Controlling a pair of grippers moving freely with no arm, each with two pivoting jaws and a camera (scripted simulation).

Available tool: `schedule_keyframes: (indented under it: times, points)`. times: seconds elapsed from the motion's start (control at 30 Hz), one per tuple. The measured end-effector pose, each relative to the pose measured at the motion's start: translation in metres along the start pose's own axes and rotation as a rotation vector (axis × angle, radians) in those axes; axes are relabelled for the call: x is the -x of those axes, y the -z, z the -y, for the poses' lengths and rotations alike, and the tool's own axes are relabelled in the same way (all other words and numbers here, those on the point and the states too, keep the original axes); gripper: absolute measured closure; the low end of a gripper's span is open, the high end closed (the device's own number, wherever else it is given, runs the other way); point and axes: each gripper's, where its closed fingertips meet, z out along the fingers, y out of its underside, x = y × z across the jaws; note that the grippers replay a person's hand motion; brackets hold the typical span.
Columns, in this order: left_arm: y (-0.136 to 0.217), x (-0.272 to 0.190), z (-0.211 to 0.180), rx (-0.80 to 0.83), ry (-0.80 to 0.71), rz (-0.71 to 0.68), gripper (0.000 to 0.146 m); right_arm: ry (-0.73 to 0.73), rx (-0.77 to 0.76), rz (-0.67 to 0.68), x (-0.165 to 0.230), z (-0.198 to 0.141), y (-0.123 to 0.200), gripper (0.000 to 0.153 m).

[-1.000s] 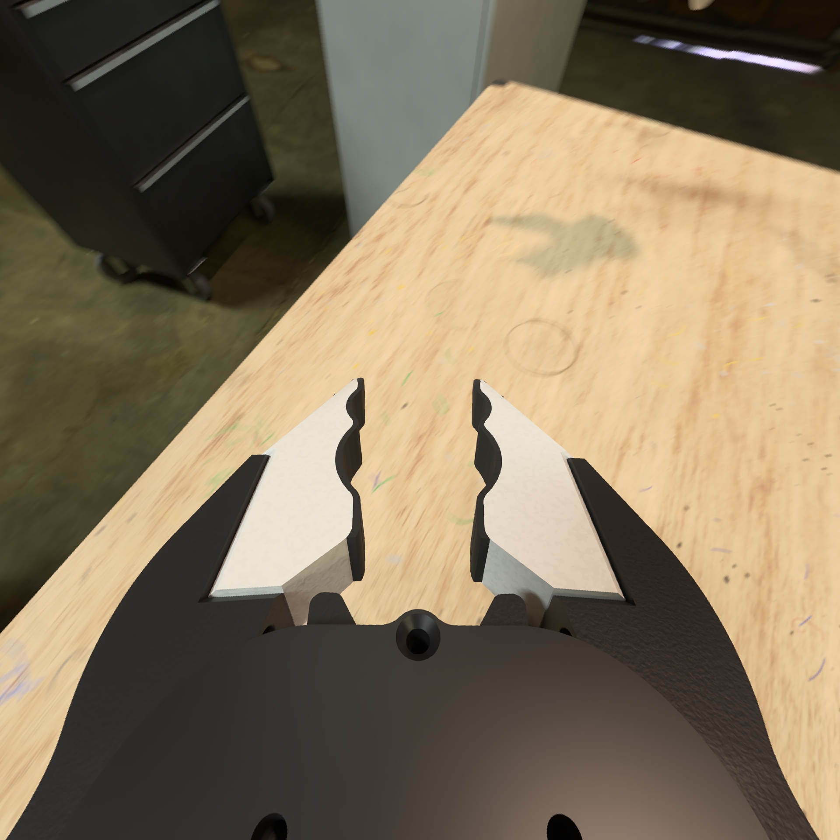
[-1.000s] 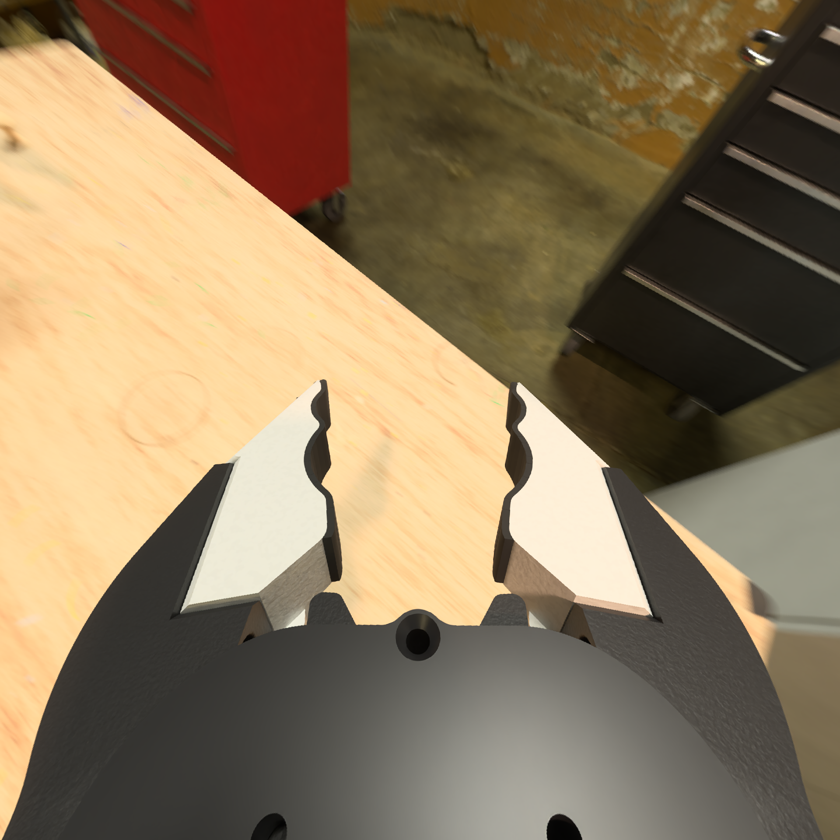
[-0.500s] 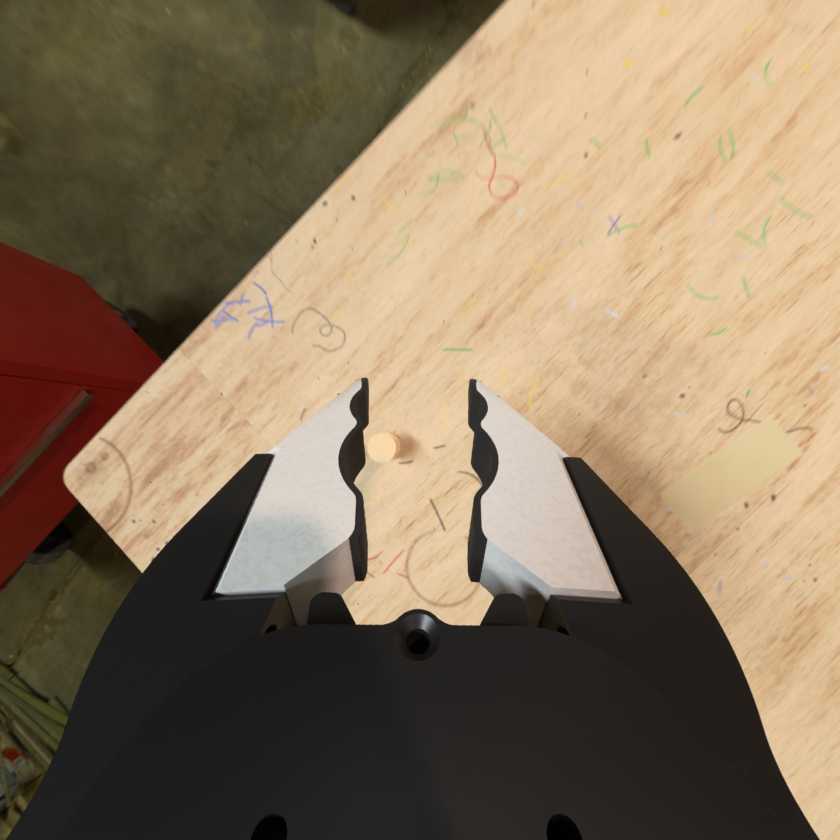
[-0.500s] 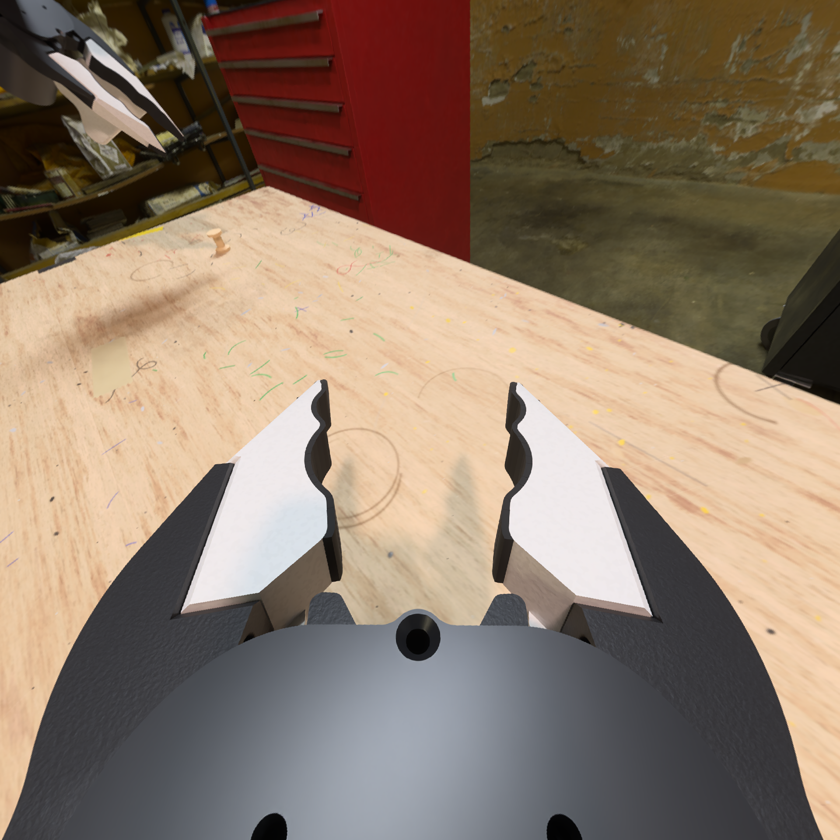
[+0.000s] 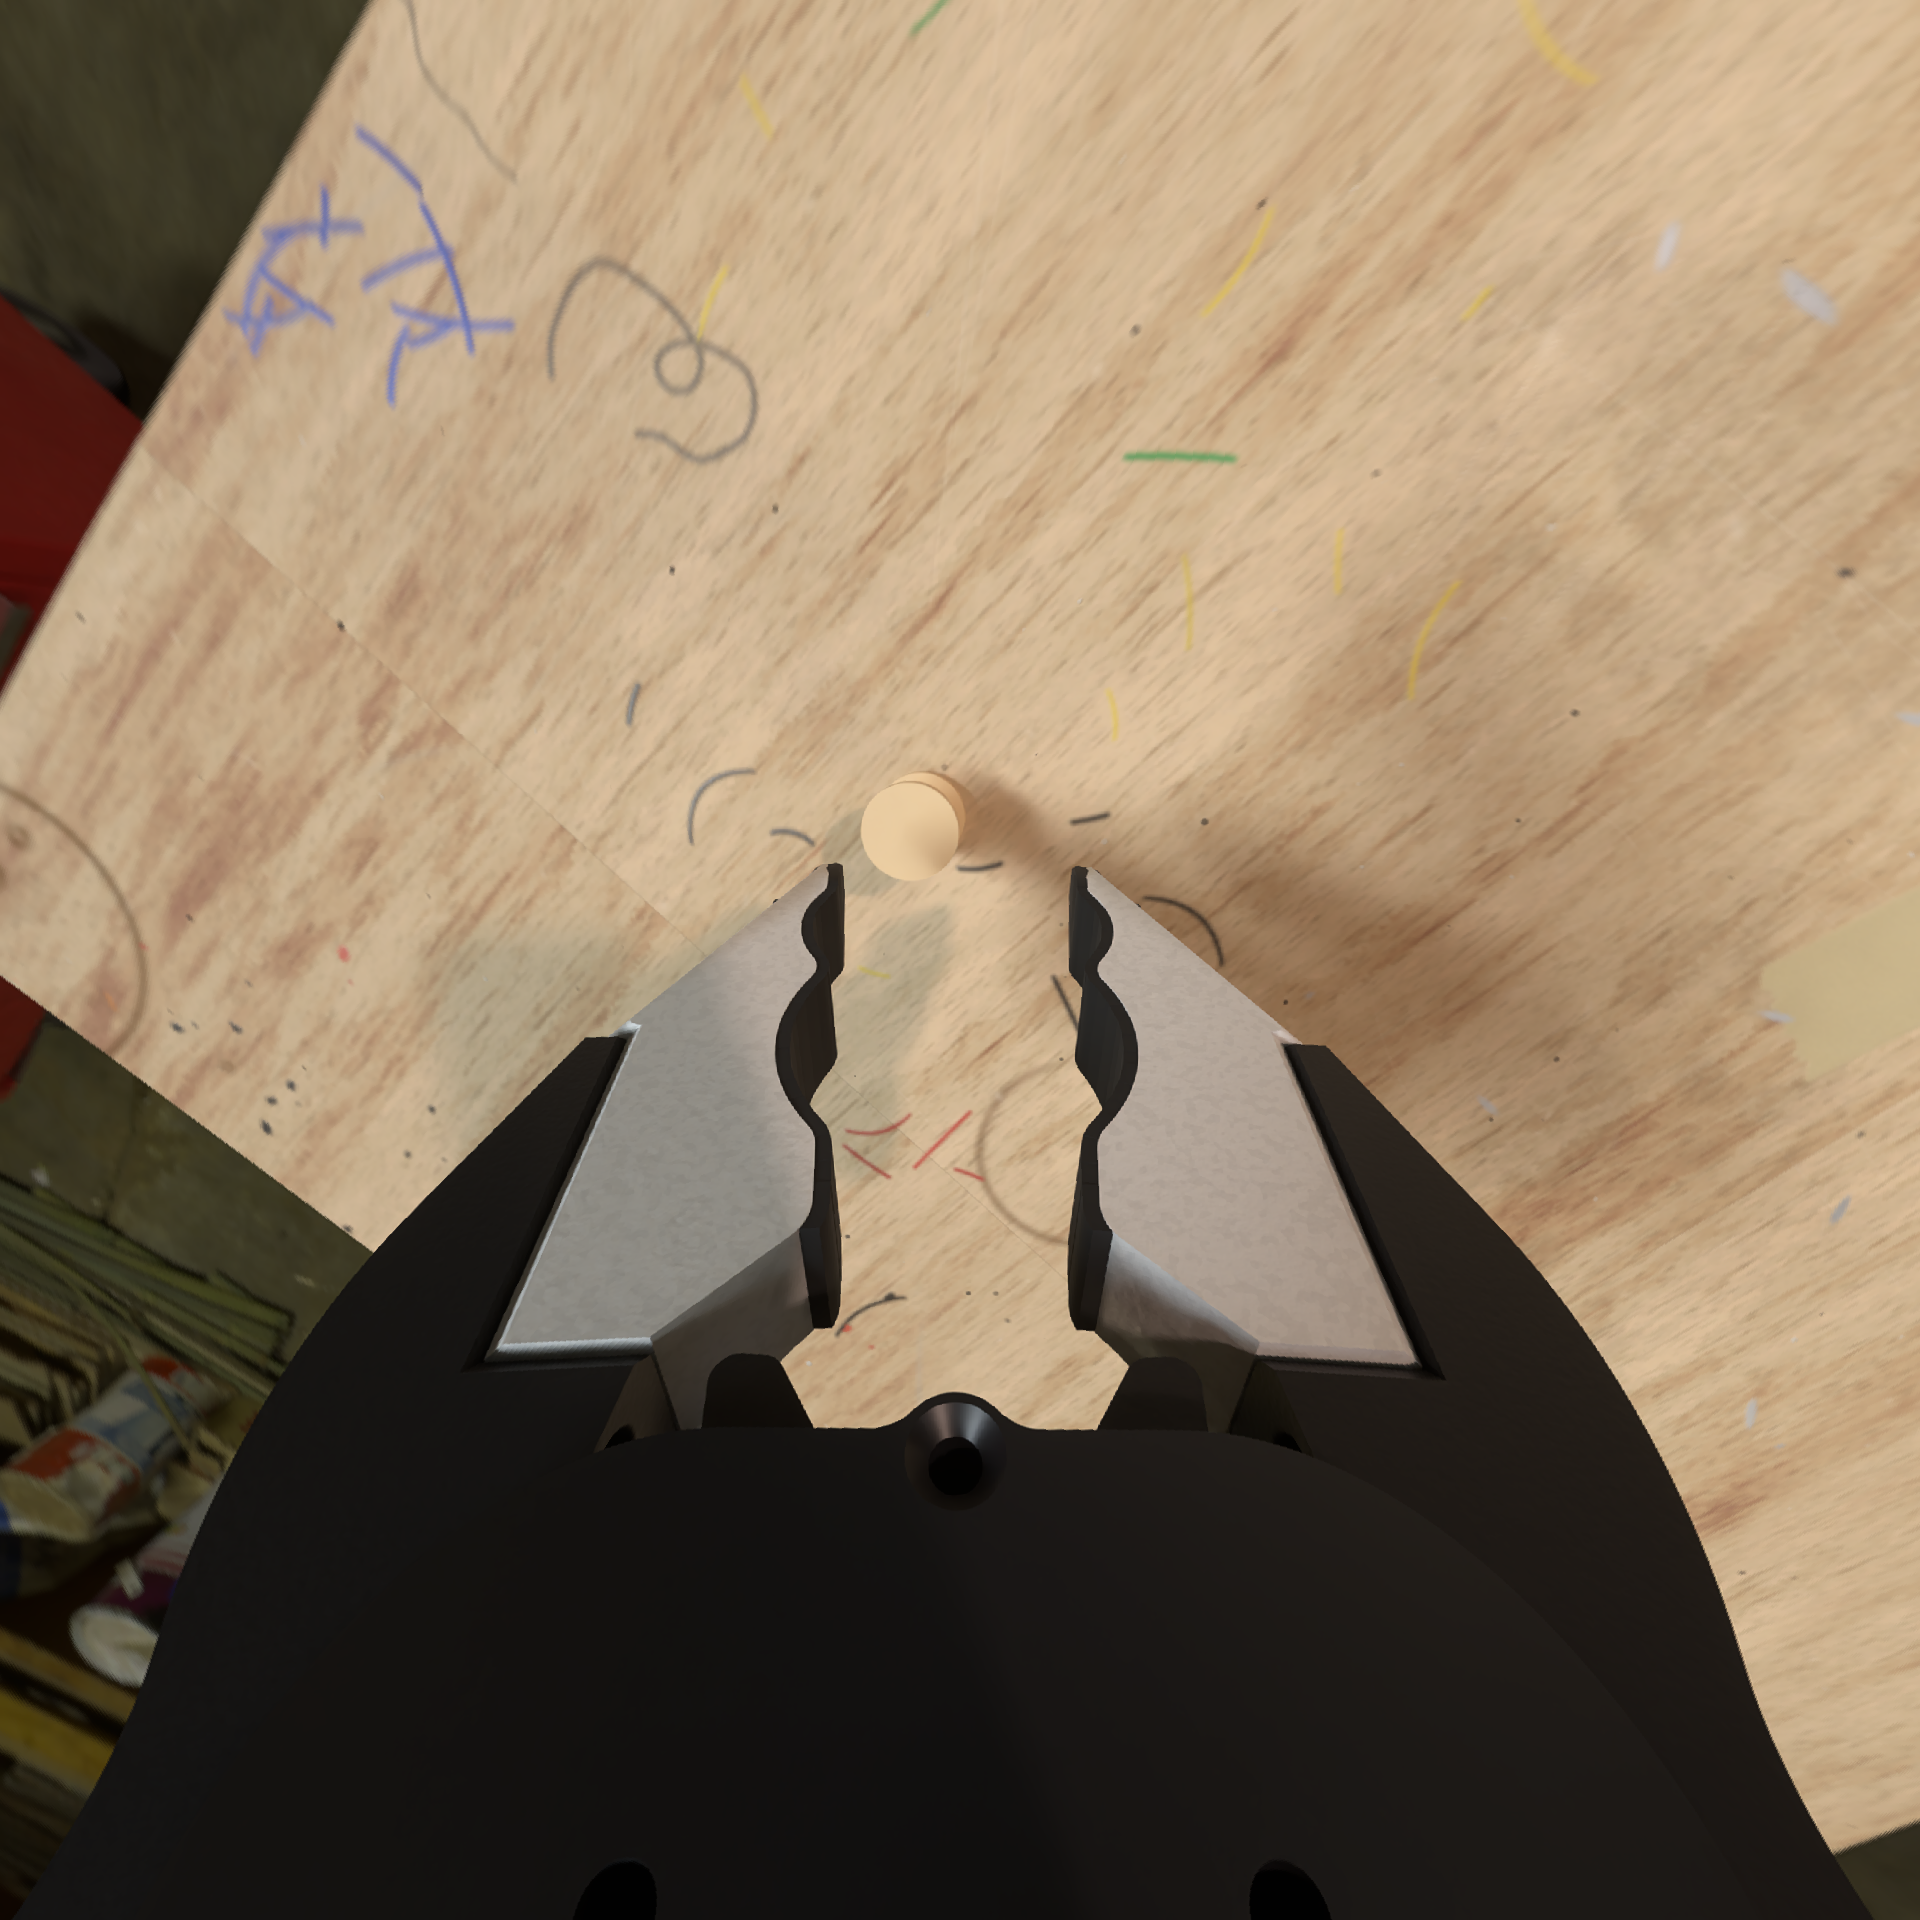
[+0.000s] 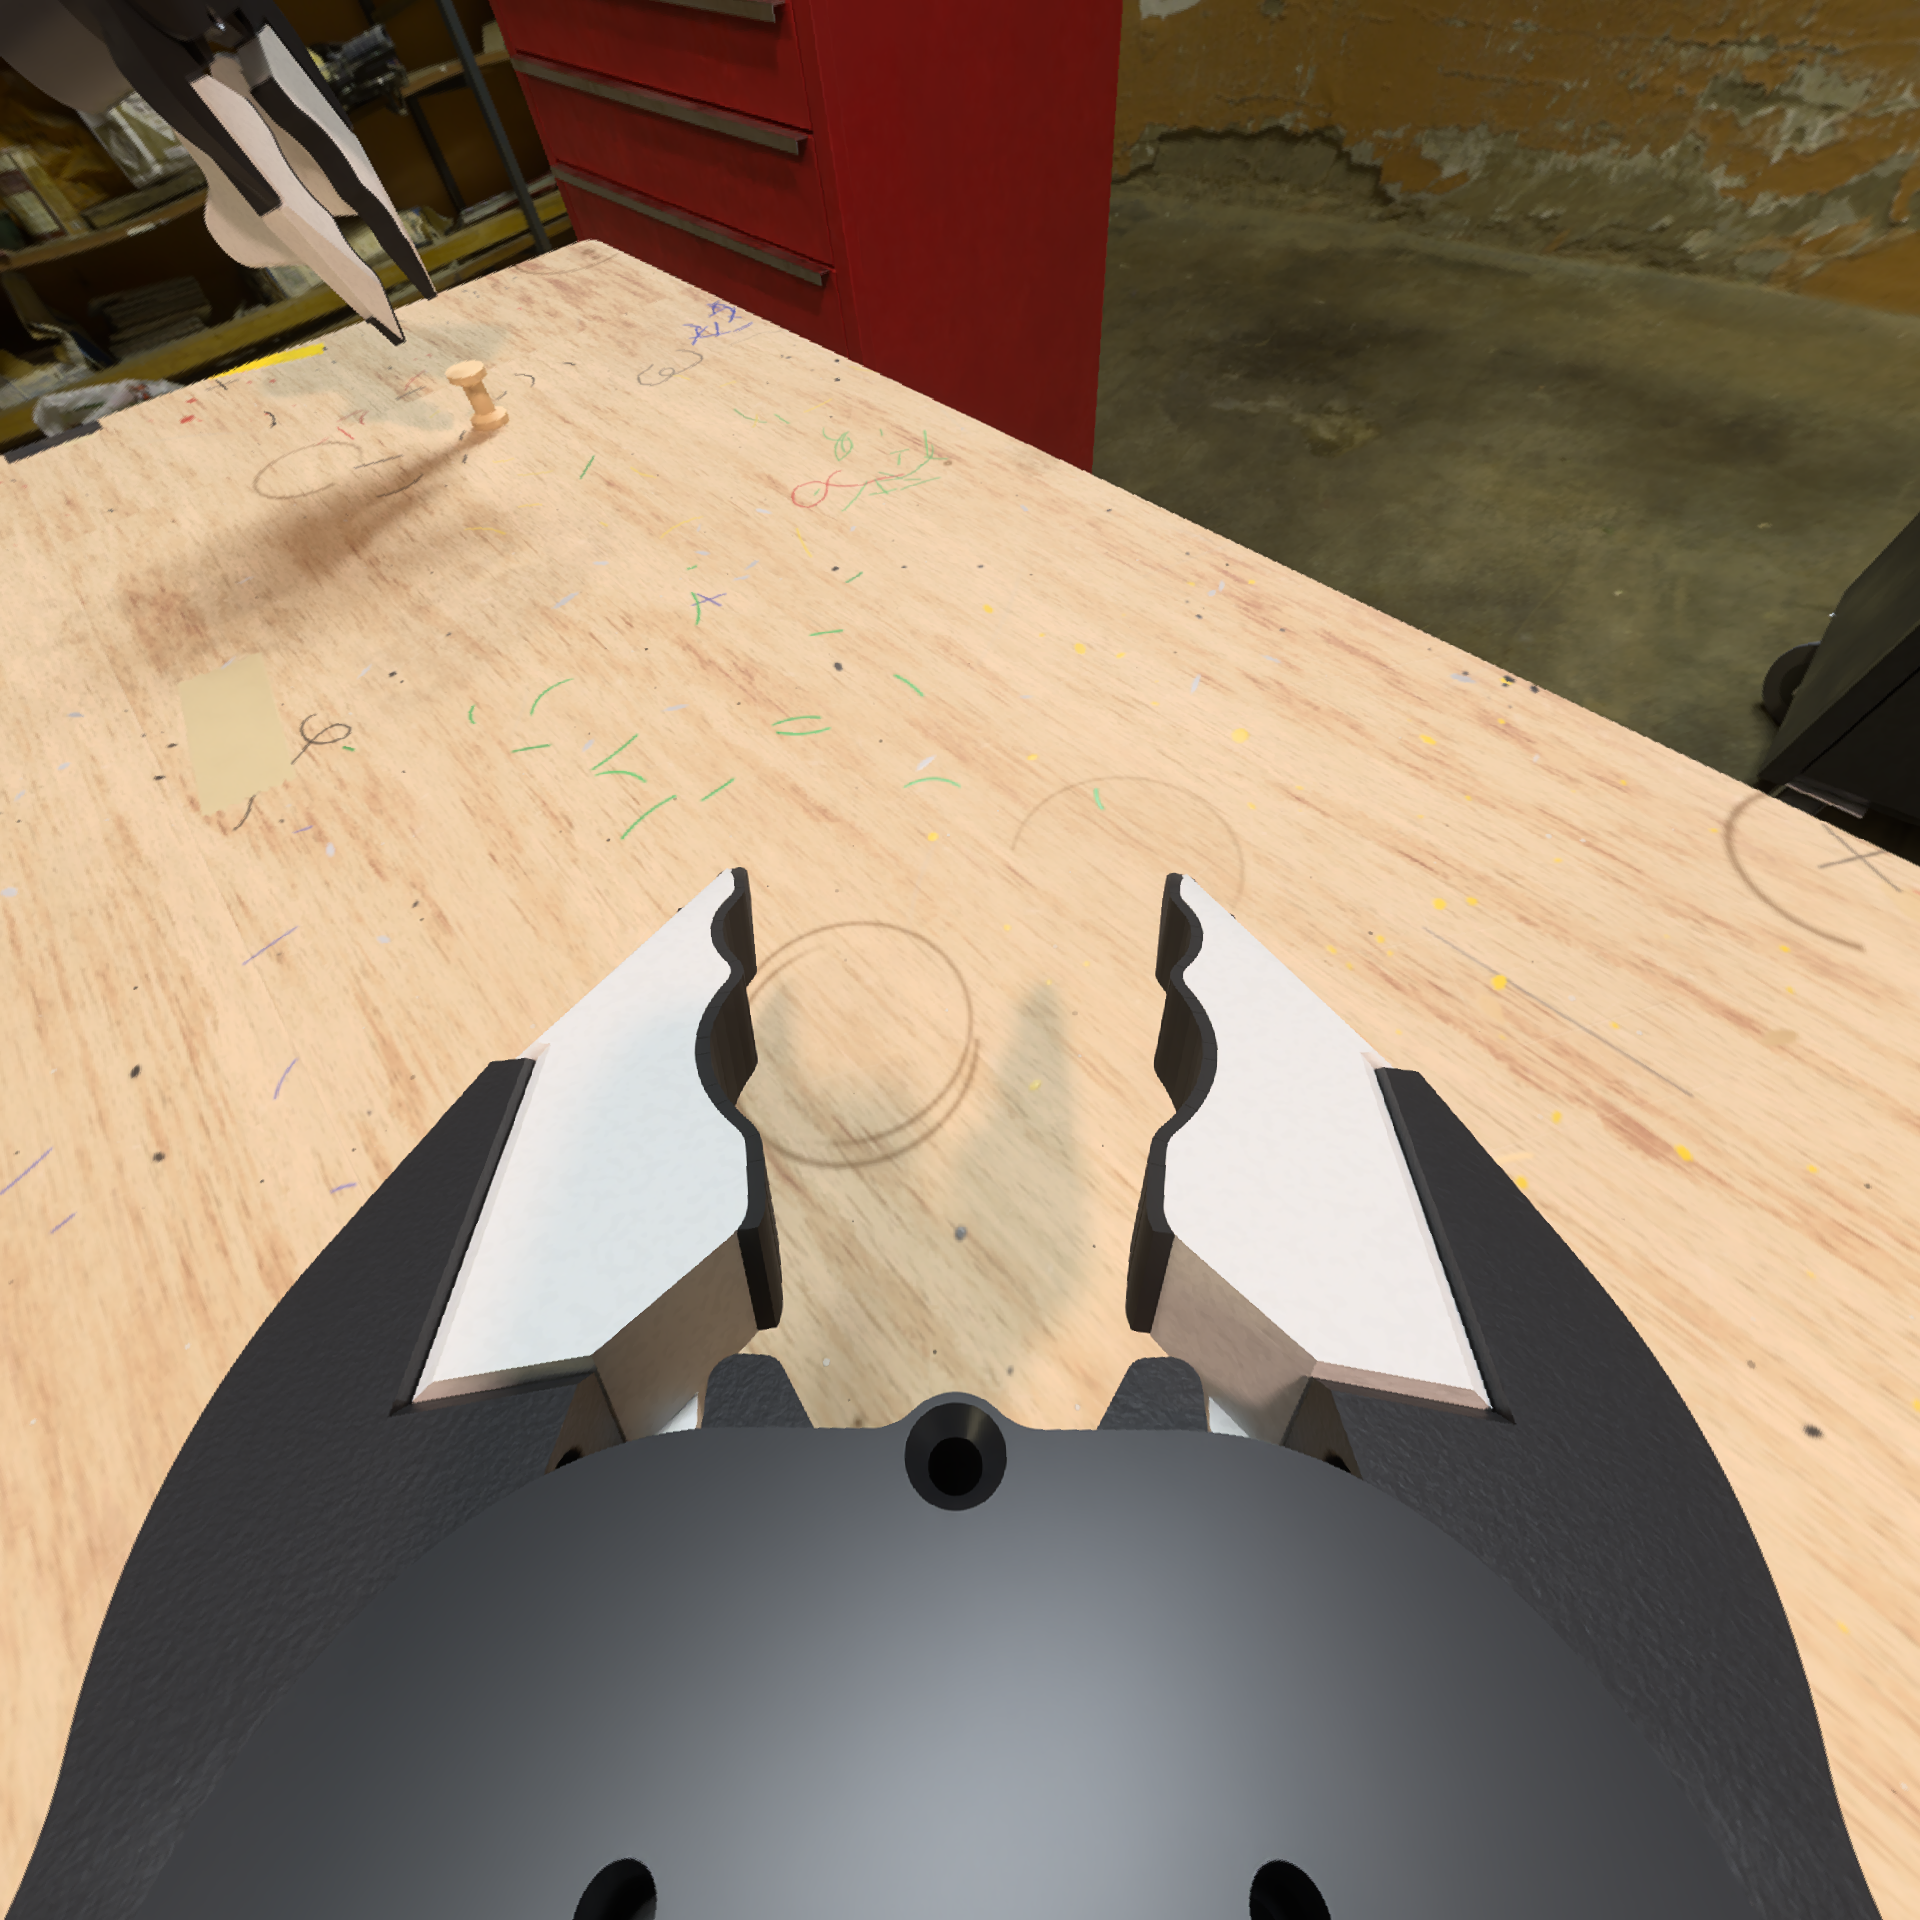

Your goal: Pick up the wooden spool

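The small pale wooden spool (image 5: 912, 828) stands upright on the scribbled plywood bench (image 5: 1351, 416), seen from above in the left wrist view. My left gripper (image 5: 956, 883) is open and empty, pointing down, its tips just short of the spool and above it. In the right wrist view the spool (image 6: 478, 395) stands at the far left of the bench (image 6: 935, 675), with the left gripper (image 6: 400, 312) hanging above and to its left. My right gripper (image 6: 954, 883) is open and empty, low over the bench's near middle, far from the spool.
A red drawer cabinet (image 6: 831, 156) stands behind the bench's far corner. A black cabinet (image 6: 1860, 675) stands at the right. The bench edge (image 5: 156, 1039) runs close to the spool on the left, with cluttered floor (image 5: 104, 1403) below. A tan patch (image 6: 234, 732) marks the bench top.
My left gripper has dropped closer to the bench; the spool now sits just beyond its tips. My right gripper has tilted down slightly, and the left gripper shows lower, nearer the spool.
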Motion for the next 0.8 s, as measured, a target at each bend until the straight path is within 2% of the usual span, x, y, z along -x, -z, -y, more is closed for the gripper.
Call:
schedule_keyframes:
  times: [0.33,0.47,0.53,0.7,0.8]
  points:
    - [-0.034,0.006,-0.011,0.156,0.203,-0.004,0.112,-0.005,-0.004,-0.017,-0.002,-0.004,0.007,0.074]
    - [-0.044,0.008,-0.014,0.212,0.245,-0.014,0.116,-0.014,-0.022,-0.028,-0.005,-0.006,0.012,0.074]
    - [-0.047,0.010,-0.015,0.237,0.250,-0.015,0.123,-0.024,-0.030,-0.029,-0.007,-0.006,0.014,0.074]
    - [-0.041,0.018,-0.016,0.272,0.254,0.021,0.123,-0.019,-0.062,-0.034,-0.009,-0.007,0.021,0.076]
    - [-0.013,0.030,-0.002,0.197,0.263,0.088,0.123,-0.037,-0.086,-0.030,-0.012,-0.012,0.026,0.076]
